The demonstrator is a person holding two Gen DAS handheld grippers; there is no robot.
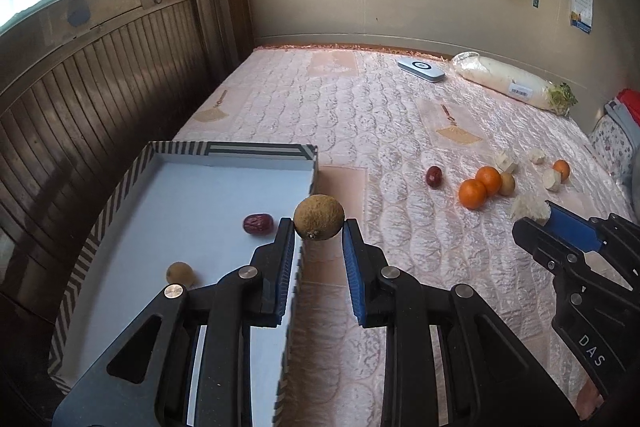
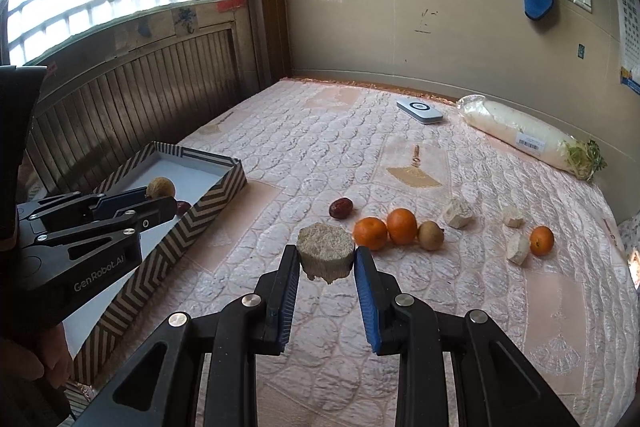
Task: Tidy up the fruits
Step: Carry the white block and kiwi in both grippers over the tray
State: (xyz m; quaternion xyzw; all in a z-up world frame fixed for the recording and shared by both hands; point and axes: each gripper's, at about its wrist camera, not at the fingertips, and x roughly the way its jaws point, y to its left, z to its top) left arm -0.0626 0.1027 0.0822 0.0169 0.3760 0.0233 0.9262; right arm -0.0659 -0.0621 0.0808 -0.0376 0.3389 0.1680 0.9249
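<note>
My left gripper (image 1: pixel 319 225) is shut on a brown longan (image 1: pixel 319 217), held above the right rim of the striped box (image 1: pixel 228 149). In the box lie a red date (image 1: pixel 258 223) and another longan (image 1: pixel 179 272). My right gripper (image 2: pixel 326 253) is shut on a pale cut chunk (image 2: pixel 326 254), held above the bed. On the pink quilt lie a red date (image 2: pixel 341 207), three oranges (image 2: pixel 371 233) (image 2: pixel 402 225) (image 2: pixel 542 240), a longan (image 2: pixel 431 235) and several pale chunks (image 2: pixel 457 213). The right gripper also shows in the left wrist view (image 1: pixel 534 217).
A wrapped white radish (image 2: pixel 520 133) and a flat white device (image 2: pixel 420 111) lie at the back of the bed. A wooden slatted wall (image 2: pixel 140 95) runs along the left. Folded clothes (image 1: pixel 618 131) sit at the right edge.
</note>
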